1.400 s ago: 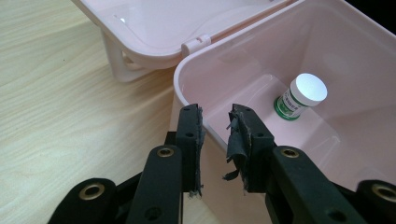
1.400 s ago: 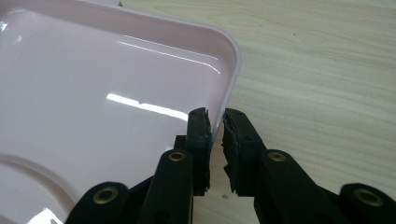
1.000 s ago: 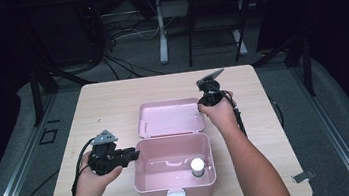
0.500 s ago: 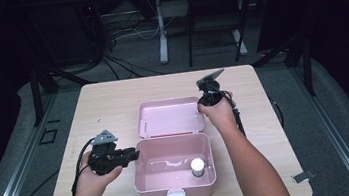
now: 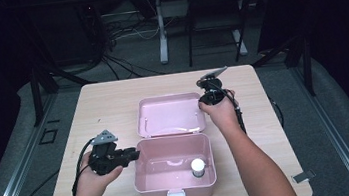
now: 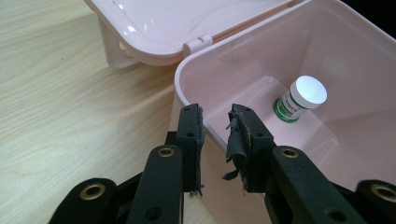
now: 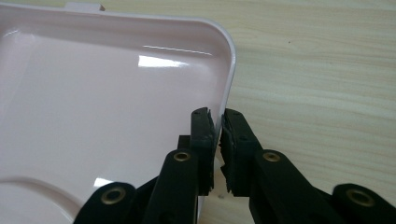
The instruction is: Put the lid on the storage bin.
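Our right hand-held gripper [image 7: 218,126] has just been closing, its jaws now pinching the pink lid's [image 7: 93,93] rim. Our left hand-held gripper [image 6: 215,122] straddles the box [image 6: 261,56] wall, part-open. The bottle's [image 6: 299,99] green label is unreadable.

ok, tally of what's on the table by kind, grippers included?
Pink box with open lid: 1
White-capped jar inside the box: 1
Grippers: 2, left gripper at the box's left wall, right gripper pinching the lid's edge
Total: 4
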The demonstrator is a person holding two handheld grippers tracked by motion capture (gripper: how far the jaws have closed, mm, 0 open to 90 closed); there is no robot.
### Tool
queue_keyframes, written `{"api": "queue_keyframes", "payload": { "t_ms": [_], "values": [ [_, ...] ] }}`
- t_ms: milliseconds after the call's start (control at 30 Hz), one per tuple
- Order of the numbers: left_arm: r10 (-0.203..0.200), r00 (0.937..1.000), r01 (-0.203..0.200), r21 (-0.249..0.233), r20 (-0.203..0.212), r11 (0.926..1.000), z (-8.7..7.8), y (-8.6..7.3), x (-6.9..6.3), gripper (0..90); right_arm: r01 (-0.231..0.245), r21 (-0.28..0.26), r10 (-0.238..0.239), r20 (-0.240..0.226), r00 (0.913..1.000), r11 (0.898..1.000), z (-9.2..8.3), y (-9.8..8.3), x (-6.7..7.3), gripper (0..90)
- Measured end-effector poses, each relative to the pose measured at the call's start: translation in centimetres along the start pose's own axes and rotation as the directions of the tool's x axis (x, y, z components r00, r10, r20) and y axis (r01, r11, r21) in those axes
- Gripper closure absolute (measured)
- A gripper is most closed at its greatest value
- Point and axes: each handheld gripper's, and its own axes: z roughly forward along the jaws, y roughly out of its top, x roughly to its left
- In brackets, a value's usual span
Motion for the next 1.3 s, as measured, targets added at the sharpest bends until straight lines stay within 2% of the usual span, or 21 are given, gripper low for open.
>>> {"api": "queue_keyframes", "payload": {
  "t_ms": [667,1300],
  "values": [
    [-0.006,1.0000,0.006,-0.001,0.001,1.0000,0.0,0.0,0.0,73.9,0.015,-0.084,-0.017,-0.024,0.9996,0.996,-2.4,-0.2,0.2,85.0],
    [-0.007,1.0000,0.007,-0.001,-0.001,1.0000,0.0,0.0,0.0,73.9,0.042,-0.165,-0.051,-0.052,0.9973,0.985,-4.9,-0.9,0.4,85.7]
  ]
}}
